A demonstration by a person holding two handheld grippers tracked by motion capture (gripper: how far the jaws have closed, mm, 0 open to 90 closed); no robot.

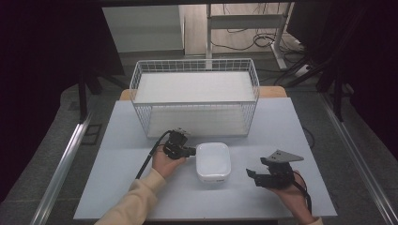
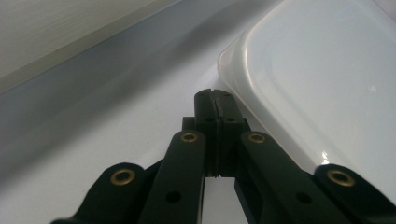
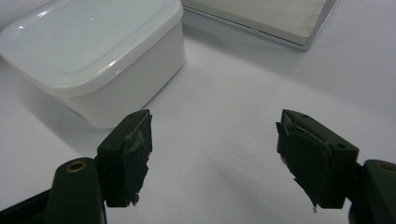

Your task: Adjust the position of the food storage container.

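Observation:
A white lidded plastic box (image 1: 213,161) sits on the table's front middle. My left gripper (image 1: 191,151) is shut with nothing in it, and its tips rest by the box's left rim. In the left gripper view the closed jaws (image 2: 214,100) lie beside the box lid (image 2: 317,84), touching or nearly so. To the right of the box my right gripper (image 1: 250,174) stands open, apart from it. In the right gripper view its worn pads (image 3: 133,154) frame bare table, with the box (image 3: 98,56) at upper left.
A white wire basket (image 1: 195,96) with a white shelf stands at the back middle of the pale table (image 1: 117,168); its base shows in the right gripper view (image 3: 261,18). Cables and a desk frame lie on the floor beyond.

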